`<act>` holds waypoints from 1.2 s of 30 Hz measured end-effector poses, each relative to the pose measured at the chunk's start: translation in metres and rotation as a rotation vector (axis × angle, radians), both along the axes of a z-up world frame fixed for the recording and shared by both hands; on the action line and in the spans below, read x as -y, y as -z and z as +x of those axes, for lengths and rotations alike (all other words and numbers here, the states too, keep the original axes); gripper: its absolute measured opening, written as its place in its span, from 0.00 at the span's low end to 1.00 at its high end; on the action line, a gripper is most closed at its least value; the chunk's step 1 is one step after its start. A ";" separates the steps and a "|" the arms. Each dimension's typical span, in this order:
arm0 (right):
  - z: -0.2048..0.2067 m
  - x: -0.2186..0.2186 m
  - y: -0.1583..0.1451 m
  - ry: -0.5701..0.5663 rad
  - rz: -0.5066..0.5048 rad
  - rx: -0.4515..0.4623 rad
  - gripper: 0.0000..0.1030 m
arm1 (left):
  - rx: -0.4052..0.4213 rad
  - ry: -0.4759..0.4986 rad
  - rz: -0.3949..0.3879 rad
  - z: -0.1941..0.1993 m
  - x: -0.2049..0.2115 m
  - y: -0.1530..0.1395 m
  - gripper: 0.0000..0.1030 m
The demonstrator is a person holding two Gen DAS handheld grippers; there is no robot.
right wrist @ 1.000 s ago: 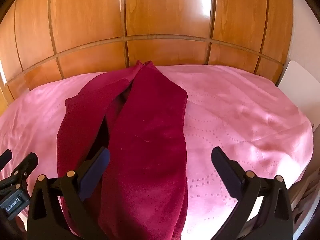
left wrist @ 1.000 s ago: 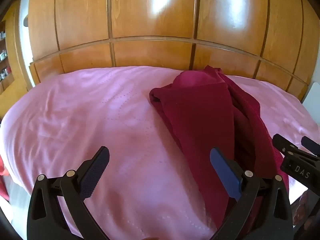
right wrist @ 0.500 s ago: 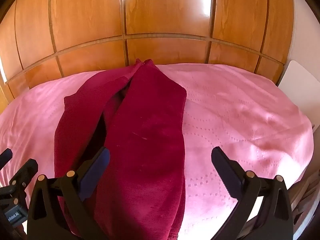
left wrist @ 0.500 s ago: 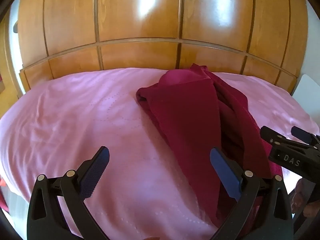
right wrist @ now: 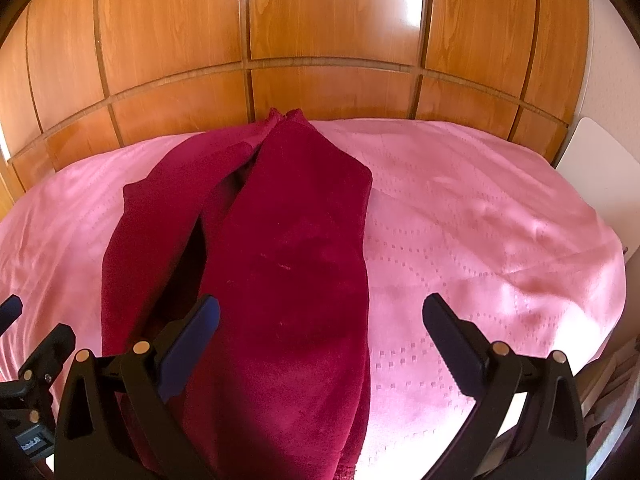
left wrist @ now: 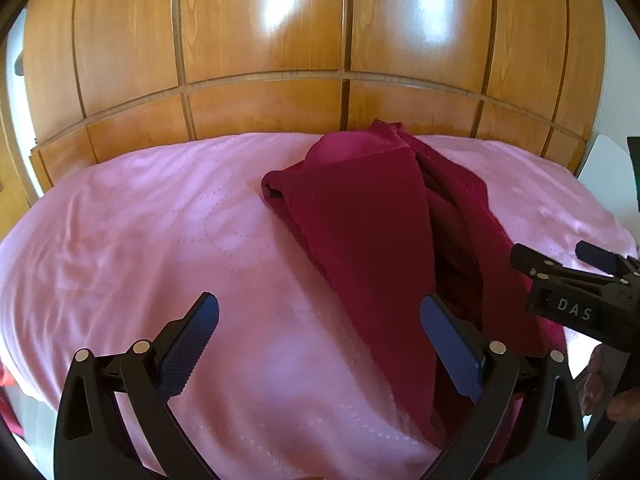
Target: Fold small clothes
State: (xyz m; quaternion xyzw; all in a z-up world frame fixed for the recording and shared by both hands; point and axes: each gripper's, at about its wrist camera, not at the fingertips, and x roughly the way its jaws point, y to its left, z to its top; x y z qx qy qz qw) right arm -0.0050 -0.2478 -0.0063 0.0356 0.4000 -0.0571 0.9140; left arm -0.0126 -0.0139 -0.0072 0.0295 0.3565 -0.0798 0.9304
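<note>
From the left wrist view, we see our left gripper spread wide and holding nothing, above the quilted pink bedspread. The dark red velvety garment lies lengthwise on the bed, its two long side panels turned inward so they meet along a dark central crease, its far end touching the glossy wooden panelled wardrobe. Over the last second this camera has swung rightward, so the garment now sits nearer the middle of the frame, and the right gripper appears higher at the right edge.

From the right wrist view, our right gripper is likewise released and empty, hanging over the near end of the garment; the cloth itself has not shifted. We judge the lengthwise fold is laid, and both tools are lining up on the near hem for a crosswise fold.
</note>
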 end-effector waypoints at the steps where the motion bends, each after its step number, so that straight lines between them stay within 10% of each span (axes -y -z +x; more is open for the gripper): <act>1: 0.000 0.001 0.000 0.002 0.006 -0.003 0.98 | -0.010 -0.003 0.018 0.002 0.001 0.002 0.97; 18: 0.000 0.008 -0.001 -0.005 0.058 -0.023 0.98 | -0.037 0.133 0.096 -0.005 0.017 0.021 0.92; 23: 0.002 0.014 -0.004 0.000 0.084 -0.024 0.98 | -0.089 0.172 0.077 -0.001 0.019 0.031 0.70; 29: 0.003 0.025 -0.006 -0.063 0.211 -0.046 0.98 | -0.159 0.227 0.010 0.006 0.019 0.045 0.02; 36: 0.015 -0.011 0.004 -0.242 0.237 -0.108 0.97 | -0.139 0.284 -0.229 0.007 -0.022 0.014 0.00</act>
